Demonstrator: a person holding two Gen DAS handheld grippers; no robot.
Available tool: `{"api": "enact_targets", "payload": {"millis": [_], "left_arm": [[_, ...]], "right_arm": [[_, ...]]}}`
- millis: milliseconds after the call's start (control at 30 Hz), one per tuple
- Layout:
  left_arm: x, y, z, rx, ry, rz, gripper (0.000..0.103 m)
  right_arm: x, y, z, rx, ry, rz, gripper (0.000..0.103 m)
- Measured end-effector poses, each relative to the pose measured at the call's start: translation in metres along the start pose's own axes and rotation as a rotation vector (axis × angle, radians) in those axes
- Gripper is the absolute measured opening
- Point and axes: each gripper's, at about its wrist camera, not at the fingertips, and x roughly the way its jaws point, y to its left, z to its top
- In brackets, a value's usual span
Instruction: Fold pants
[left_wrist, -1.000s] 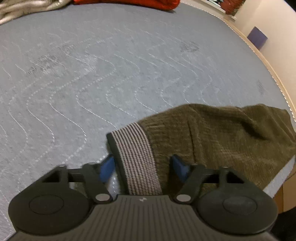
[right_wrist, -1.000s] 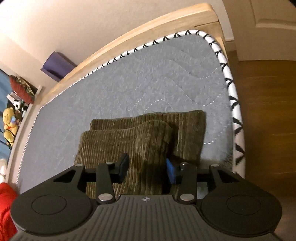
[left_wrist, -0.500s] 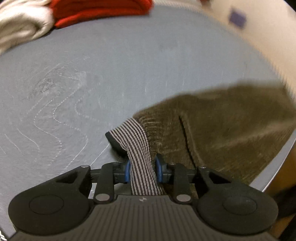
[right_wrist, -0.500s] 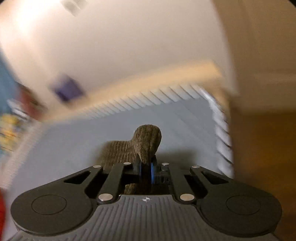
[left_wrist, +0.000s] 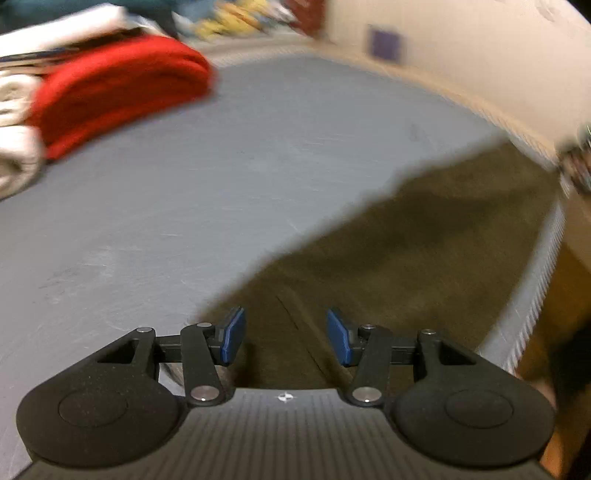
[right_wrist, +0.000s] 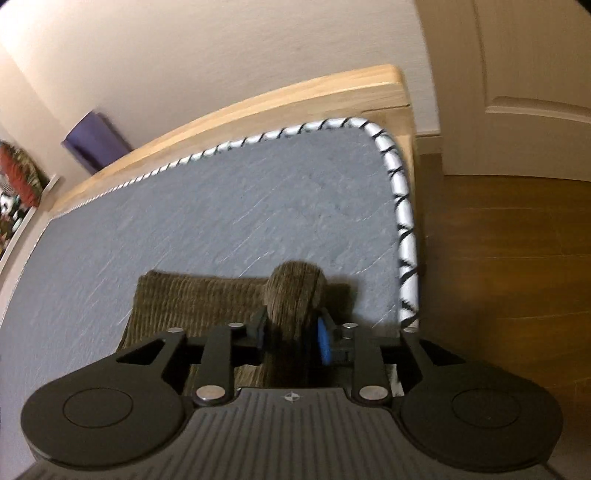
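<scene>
left wrist: my left tool (left_wrist: 285, 336) has just been opening; jaws spread, nothing pinched, the olive pants (left_wrist: 424, 258) lie flat on the grey bed (left_wrist: 221, 177) under and beyond the pads. View blurred.
left wrist, background: red folded cloth (left_wrist: 118, 92) far left on bed.
right wrist: my right tool (right_wrist: 291, 334) has just been opening a bit, yet I see it pinching a raised bunch of pants (right_wrist: 295, 291) near the bed's right corner.
</scene>
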Motion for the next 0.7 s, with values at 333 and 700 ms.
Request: {"api": "enact_targets", "payload": {"millis": [333, 700], "left_arm": [[0.024, -0.015, 0.001, 0.113, 0.097, 0.119, 0.058], [0.05, -0.014, 0.052, -0.072, -0.023, 0.019, 0.059]], "right_arm": [[-0.036, 0.044, -0.006, -0.15, -0.139, 0.142, 0.043], [-0.057, 0.212, -0.184, -0.866, 0.415, 0.637, 0.052]]}}
